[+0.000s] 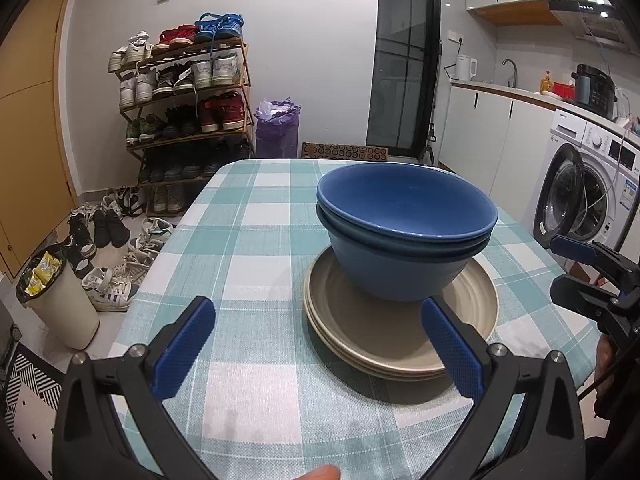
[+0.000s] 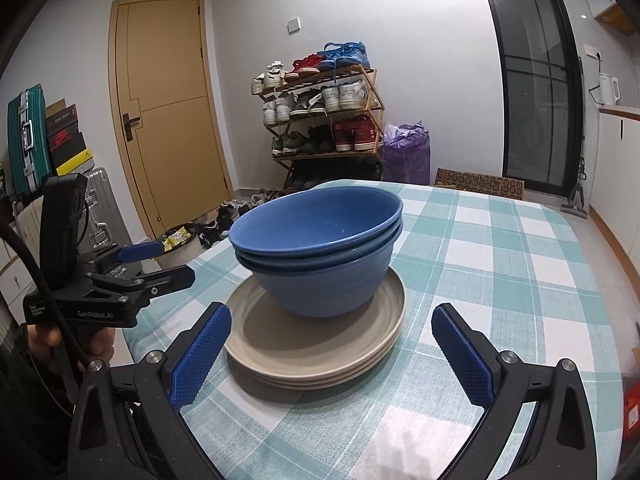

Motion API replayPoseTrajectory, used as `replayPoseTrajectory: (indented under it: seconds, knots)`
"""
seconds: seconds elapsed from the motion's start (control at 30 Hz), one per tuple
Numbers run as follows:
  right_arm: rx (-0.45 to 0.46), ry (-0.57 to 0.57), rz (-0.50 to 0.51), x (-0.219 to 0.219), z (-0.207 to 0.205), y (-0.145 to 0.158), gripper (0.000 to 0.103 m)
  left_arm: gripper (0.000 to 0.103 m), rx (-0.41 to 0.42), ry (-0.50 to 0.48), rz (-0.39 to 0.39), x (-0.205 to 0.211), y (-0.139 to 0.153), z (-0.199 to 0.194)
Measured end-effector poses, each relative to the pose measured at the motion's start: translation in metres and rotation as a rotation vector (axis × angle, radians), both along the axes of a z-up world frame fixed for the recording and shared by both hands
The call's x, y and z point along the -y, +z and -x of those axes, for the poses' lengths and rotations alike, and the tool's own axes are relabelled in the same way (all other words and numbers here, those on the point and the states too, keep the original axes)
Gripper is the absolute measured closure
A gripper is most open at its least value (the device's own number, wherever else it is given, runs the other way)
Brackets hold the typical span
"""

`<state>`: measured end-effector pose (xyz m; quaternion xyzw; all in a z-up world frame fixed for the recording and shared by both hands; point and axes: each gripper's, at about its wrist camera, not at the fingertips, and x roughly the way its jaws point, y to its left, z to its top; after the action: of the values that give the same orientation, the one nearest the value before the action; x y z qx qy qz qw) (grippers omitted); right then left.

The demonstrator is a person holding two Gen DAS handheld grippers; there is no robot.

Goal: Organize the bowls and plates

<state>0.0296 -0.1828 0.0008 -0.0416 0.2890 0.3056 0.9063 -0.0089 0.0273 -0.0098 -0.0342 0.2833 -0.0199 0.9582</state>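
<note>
Nested blue bowls (image 1: 406,236) stand on a stack of beige plates (image 1: 400,340) on the checked table (image 1: 256,248). My left gripper (image 1: 318,310) is open and empty, just short of the stack's near left. In the right wrist view the bowls (image 2: 320,248) and plates (image 2: 316,344) sit straight ahead; my right gripper (image 2: 332,318) is open and empty, its fingers either side of the plates' near edge. Each gripper shows in the other's view: the right one (image 1: 560,268) at the right edge, the left one (image 2: 176,260) at the left.
The table (image 2: 500,264) ends close to my left, with a bin (image 1: 56,300) and loose shoes (image 1: 112,264) on the floor below. A shoe rack (image 1: 184,108) stands behind, a washing machine (image 1: 588,184) and kitchen counter to the right.
</note>
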Motion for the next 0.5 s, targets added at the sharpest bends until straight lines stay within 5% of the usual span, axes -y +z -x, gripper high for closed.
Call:
replayPoseTrajectory:
  seconds: [0.5]
  knots:
    - [0.023, 0.024, -0.02, -0.001, 0.019, -0.002, 0.001, 0.0, 0.022, -0.005, 0.003, 0.004, 0.0, 0.012]
